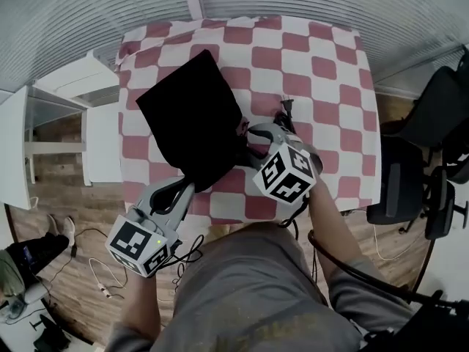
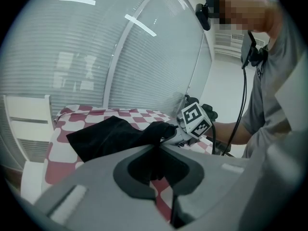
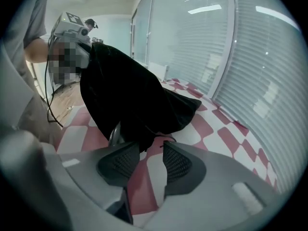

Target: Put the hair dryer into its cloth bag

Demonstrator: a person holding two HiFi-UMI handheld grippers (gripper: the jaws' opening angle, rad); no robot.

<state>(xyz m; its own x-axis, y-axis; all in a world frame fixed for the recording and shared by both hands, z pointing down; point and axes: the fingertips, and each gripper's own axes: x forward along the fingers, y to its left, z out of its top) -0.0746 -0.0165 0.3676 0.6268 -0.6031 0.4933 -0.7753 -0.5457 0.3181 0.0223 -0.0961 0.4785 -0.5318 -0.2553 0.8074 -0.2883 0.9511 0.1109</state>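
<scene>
At the right gripper, see jaws standing partway apart with nothing pressed between the pads, only checked tablecloth showing through the gap. Just ahead of the tips, meet the dark hem of the cloth bag. Under that hem, spot a grey rounded part, most likely the handle end of the hair dryer poking out of the mouth.

Over at the left gripper, find jaws clamped on a fold of the same black cloth. Holds that edge up off the tablecloth, mouth turned toward the other tool.

From the head view, note the bag lying slantwise across the near half of the table. Note also a plug lying loose on the checks just beyond the right gripper, probably the dryer's own.

Judge the job well along but not finished. Body of the dryer seemingly inside, though hidden by fabric and so not certain. Grey end at the mouth and plug both outside.

Left to do, by this reading: push the grey end fully in, feed the plug and its lead after it, then release the hem and close the mouth.
</scene>
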